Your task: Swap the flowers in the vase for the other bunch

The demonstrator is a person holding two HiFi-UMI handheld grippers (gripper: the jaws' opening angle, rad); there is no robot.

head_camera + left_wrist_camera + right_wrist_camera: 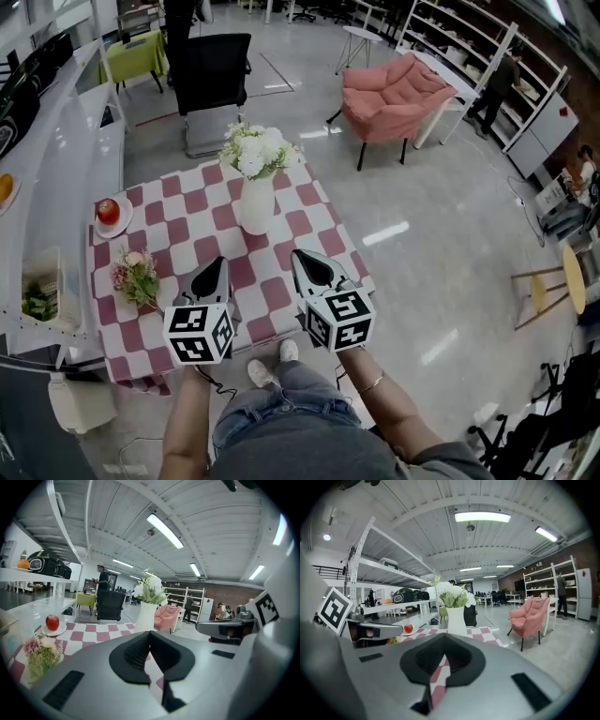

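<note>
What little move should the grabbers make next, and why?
Probably open the right gripper and reach toward the white flowers. They stand in the white vase, while the pink bunch lies on the checkered cloth, so nothing is swapped yet. It and the left gripper are shut, empty and short of the vase.

An open-plan office, shown by the black office chair (214,70), white shelving (461,39), and ceiling strip lights (164,530).

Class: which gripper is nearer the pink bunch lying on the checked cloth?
Left. In the head view the left gripper is just right of the pink bunch; the right gripper is farther right again.
</note>
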